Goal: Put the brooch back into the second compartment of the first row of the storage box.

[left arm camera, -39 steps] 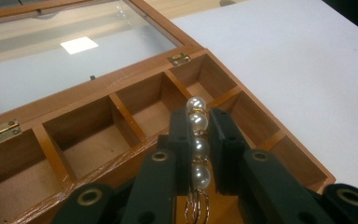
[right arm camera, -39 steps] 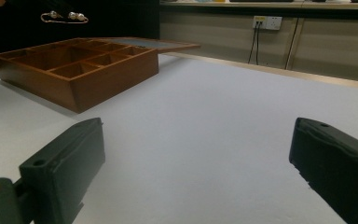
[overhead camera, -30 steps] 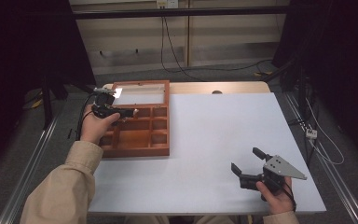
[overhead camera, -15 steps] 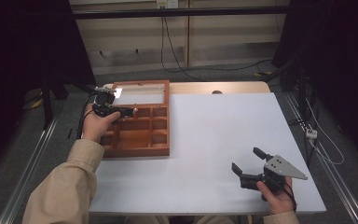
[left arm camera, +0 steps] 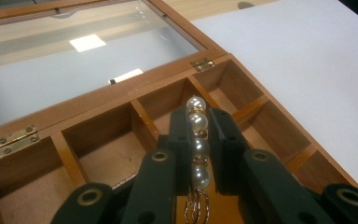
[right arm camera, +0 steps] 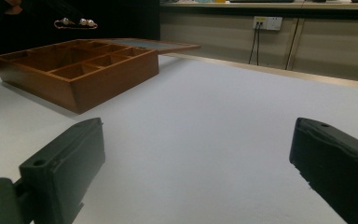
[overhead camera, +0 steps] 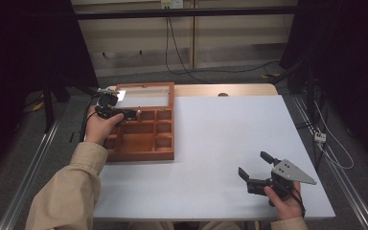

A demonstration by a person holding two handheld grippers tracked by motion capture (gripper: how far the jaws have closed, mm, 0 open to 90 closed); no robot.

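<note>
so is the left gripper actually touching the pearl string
Touching. The left gripper view shows the left gripper with both jaws pressed against the pearl string, clamping it above the wooden box.

Box at the left, open space at the right

A brown wooden box with small compartments [overhead camera: 143, 136] is set on the left part of the white table [overhead camera: 220, 139]; its glass-paned lid [overhead camera: 143, 98] is laid open behind it. A string of white pearls [left arm camera: 197, 140] is held above the compartments.

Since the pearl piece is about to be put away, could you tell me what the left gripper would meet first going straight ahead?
Probably the wooden box: the left gripper, shut on the pearl piece, points into its compartments near the hinged side.
</note>
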